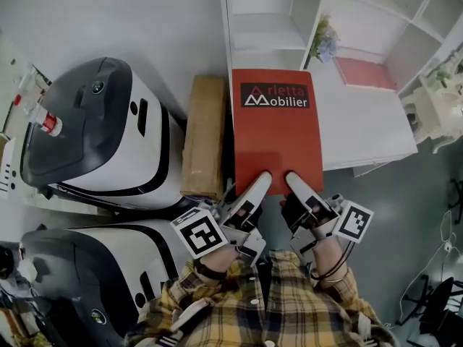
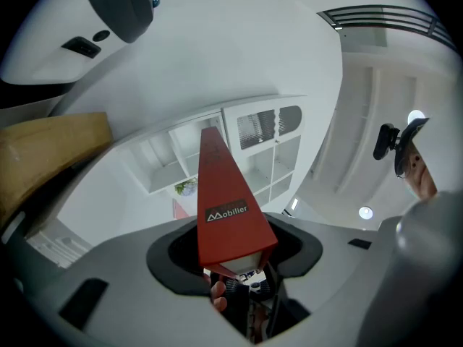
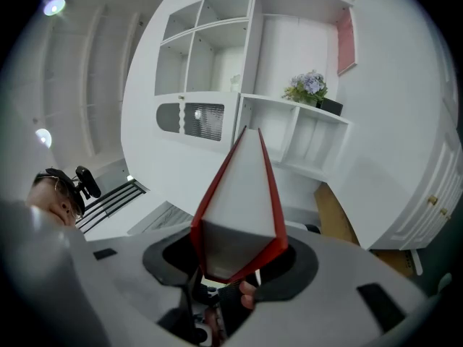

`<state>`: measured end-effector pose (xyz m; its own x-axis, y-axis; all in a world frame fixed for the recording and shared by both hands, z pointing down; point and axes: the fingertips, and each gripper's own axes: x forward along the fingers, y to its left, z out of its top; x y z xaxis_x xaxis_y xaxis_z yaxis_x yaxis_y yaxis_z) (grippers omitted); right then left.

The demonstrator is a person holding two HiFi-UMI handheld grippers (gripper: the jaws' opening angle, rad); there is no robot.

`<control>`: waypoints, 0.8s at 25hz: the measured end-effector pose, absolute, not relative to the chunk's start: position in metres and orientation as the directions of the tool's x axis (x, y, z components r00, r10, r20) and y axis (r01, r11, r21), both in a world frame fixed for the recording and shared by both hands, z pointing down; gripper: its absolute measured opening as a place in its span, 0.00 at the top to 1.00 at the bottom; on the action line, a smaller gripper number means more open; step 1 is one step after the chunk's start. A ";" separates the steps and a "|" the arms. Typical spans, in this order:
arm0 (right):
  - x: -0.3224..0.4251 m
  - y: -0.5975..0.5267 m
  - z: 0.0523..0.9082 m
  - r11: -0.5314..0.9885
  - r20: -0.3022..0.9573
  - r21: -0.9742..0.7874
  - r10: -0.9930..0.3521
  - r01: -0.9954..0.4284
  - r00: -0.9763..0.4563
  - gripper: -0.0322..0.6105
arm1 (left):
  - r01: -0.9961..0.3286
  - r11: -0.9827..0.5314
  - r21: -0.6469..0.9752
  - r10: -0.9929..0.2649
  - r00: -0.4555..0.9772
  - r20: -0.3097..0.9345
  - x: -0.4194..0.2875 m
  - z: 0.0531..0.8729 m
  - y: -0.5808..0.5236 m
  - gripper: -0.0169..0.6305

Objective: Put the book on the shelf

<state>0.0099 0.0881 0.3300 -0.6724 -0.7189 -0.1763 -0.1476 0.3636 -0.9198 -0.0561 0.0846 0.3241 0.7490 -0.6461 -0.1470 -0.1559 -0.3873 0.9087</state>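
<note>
A white-and-black rounded machine [image 1: 94, 129] sits far left, with a flat brown cardboard box [image 1: 204, 136] next to it. The left gripper [image 1: 255, 192] clamps the near edge of the red hardcover book [image 1: 277, 132] — the right gripper [image 1: 300, 188] pinches that same edge alongside. The book hangs in the air before the white cubby shelf unit [image 1: 362, 114], not yet in a compartment

Head view looks down; gripper views face shelf [image 1: 264, 31].

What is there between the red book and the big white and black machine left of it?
A brown cardboard box lies there, between the red book and the machine, as the head view shows.
</note>
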 end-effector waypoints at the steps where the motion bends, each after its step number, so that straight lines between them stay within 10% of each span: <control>1: 0.006 0.082 0.330 0.362 -0.174 -0.920 -0.721 -0.150 -0.670 0.63 | -0.154 -0.386 0.910 -0.643 0.752 -0.146 -0.059 0.325 0.078 0.64; 20: 0.011 -0.008 0.334 0.350 -0.157 -0.923 -0.719 -0.158 -0.677 0.63 | -0.140 -0.358 0.923 -0.660 0.737 -0.144 -0.055 0.332 -0.010 0.64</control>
